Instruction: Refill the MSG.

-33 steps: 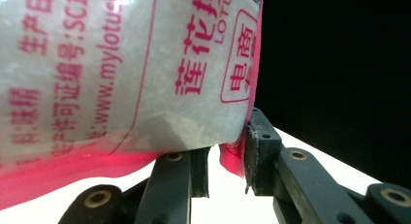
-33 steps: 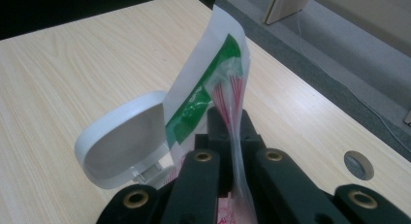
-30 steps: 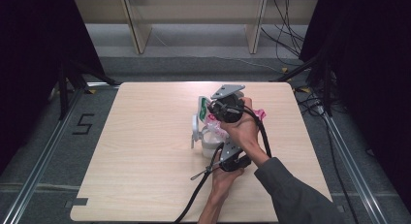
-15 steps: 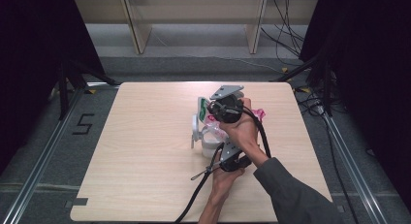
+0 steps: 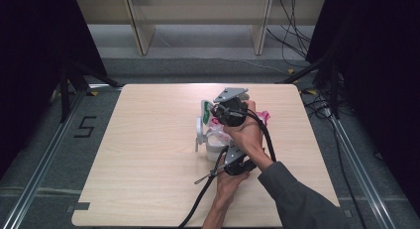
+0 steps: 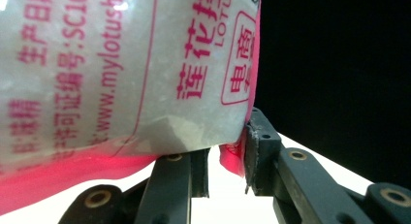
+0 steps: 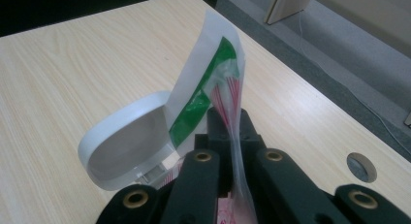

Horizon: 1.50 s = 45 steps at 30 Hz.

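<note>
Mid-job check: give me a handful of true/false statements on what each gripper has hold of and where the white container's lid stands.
1. The right gripper is shut on the top edge of the plastic bag. True.
2. The left gripper has the bag's pink bottom seam between its fingers. True.
3. The white container has its lid shut flat. False: the lid is hinged open and stands up beside the bag.
4. The bag lies flat on the wooden table. False: it is held up between the two grippers, over the container.
5. The bag's print is blue. False: the lettering is pink-red, with a green band at the top.
</note>
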Each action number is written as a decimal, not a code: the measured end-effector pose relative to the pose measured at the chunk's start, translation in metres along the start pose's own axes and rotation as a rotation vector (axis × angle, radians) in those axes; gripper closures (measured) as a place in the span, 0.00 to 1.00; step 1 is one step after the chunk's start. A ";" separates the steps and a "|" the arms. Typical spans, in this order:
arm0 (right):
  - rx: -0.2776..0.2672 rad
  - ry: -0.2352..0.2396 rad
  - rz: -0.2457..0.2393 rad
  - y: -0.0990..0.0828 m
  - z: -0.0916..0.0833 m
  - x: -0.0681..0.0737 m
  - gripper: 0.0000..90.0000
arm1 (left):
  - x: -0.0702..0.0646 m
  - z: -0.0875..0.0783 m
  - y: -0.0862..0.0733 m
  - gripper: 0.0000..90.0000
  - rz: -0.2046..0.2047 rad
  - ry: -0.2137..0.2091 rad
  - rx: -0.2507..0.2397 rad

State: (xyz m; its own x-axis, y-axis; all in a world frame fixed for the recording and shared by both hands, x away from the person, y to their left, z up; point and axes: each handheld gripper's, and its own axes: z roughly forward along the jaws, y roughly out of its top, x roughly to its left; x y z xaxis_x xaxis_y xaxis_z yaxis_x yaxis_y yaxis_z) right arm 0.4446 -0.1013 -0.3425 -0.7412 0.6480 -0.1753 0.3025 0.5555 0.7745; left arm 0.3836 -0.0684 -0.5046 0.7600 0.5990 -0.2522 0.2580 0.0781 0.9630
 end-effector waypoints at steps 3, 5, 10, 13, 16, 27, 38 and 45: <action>0.003 -0.010 0.009 -0.001 0.001 0.002 1.00 | 0.000 0.000 0.000 0.82 -0.002 -0.001 -0.001; 0.011 -0.001 0.004 0.000 0.000 0.002 1.00 | 0.000 0.000 0.000 0.82 -0.001 -0.001 -0.001; 0.008 -0.010 0.016 -0.001 0.001 0.004 1.00 | 0.000 0.000 0.000 0.82 -0.003 0.000 -0.001; -0.001 0.002 -0.001 0.000 0.000 0.001 1.00 | 0.000 0.000 0.000 0.82 0.000 0.002 0.000; 0.009 0.011 0.004 0.000 0.000 0.003 1.00 | 0.000 0.000 0.000 0.82 -0.002 0.000 -0.001; -0.008 -0.009 0.002 0.000 0.001 0.003 1.00 | -0.003 0.001 0.000 0.82 -0.039 -0.013 -0.036; 0.026 0.005 0.007 0.001 0.002 0.007 1.00 | -0.006 0.003 0.000 0.82 -0.081 -0.019 -0.073; 0.015 0.006 0.015 0.000 0.002 0.008 1.00 | 0.000 -0.003 0.000 0.82 0.001 -0.002 -0.004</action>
State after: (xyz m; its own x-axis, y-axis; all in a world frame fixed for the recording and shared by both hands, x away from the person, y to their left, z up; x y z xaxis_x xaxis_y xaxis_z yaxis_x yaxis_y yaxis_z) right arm 0.4402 -0.0946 -0.3451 -0.7401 0.6533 -0.1596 0.3228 0.5533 0.7679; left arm 0.3824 -0.0661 -0.5045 0.7614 0.5975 -0.2516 0.2550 0.0808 0.9636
